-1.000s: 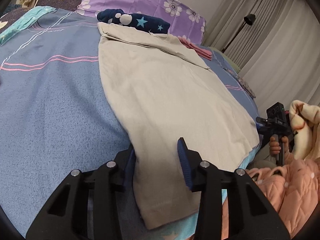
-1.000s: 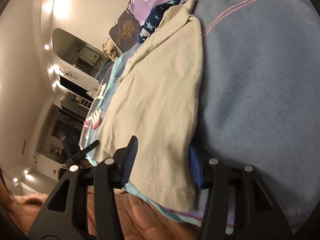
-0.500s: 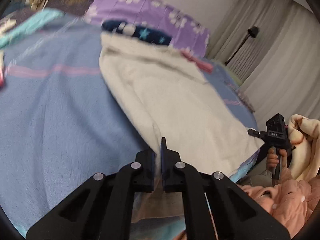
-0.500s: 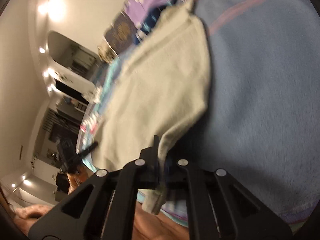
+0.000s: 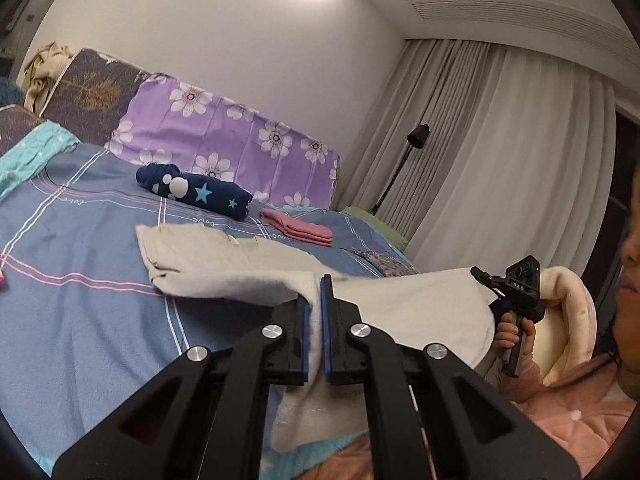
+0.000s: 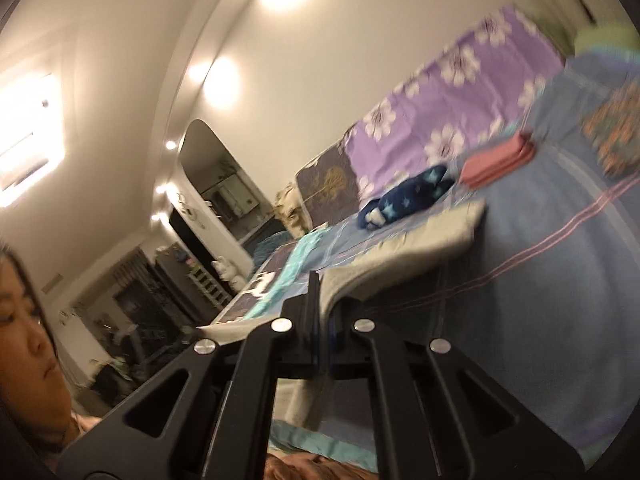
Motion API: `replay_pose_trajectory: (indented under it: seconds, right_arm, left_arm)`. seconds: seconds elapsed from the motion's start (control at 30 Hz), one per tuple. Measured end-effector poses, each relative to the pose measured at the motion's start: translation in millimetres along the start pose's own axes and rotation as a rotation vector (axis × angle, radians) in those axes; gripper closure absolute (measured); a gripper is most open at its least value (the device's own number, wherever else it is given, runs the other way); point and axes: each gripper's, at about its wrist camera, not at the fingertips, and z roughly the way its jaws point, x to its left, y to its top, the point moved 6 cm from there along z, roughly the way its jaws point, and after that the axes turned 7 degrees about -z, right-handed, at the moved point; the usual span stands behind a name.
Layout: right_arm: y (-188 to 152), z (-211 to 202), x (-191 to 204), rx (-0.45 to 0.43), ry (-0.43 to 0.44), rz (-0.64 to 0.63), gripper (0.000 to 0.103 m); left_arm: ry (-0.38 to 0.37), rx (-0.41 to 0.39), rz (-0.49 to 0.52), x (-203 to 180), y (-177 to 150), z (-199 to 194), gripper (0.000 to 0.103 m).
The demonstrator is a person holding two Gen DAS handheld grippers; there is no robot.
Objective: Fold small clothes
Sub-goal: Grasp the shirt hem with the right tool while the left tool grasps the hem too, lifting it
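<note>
A beige garment (image 5: pixel 224 268) lies on the blue bedspread (image 5: pixel 80 320), its near end lifted off the bed. My left gripper (image 5: pixel 317 300) is shut on the garment's near left corner, cloth pinched between the jaws. My right gripper (image 6: pixel 320 300) is shut on the near right corner of the same garment (image 6: pixel 420 248); it also shows at the right of the left wrist view (image 5: pixel 486 292), held in a hand with the cloth stretched between the two grippers. The far end of the garment rests on the bed.
A rolled navy star-print garment (image 5: pixel 192 190) and a folded pink garment (image 5: pixel 298 230) lie beyond the beige one, near a purple floral pillow (image 5: pixel 224 148). A floor lamp (image 5: pixel 416 140) and curtains stand at the right. The person's face (image 6: pixel 28 332) is close at the left.
Both grippers shut on the near corners of the beige garment and rose, lifting its near edge off the bed and carrying it toward the far end.
</note>
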Motion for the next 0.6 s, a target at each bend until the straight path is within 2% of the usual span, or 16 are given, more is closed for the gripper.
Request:
replay_pose_trajectory:
  seconds: [0.1, 0.27, 0.4, 0.6]
  right_arm:
    - [-4.8, 4.5, -6.1, 0.025, -0.062, -0.025, 0.1]
    - [-3.1, 57.0, -35.3, 0.045, -0.049, 0.028, 0.1]
    - [12.8, 97.9, -52.2, 0.047, -0.082, 0.02, 0.1]
    - [41.7, 153.5, -84.3, 0.063, -0.18, 0.003, 0.1]
  left_arm:
    - [0.034, 0.009, 0.037, -6.7, -9.4, -1.8, 0.098]
    - [0.093, 0.017, 0.034, 15.4, -2.6, 35.4, 0.098]
    - [0.13, 0.012, -0.014, 39.4, 18.1, 68.6, 0.098]
    - [0.22, 0.026, -0.003, 65.9, 56.7, 117.9, 0.098]
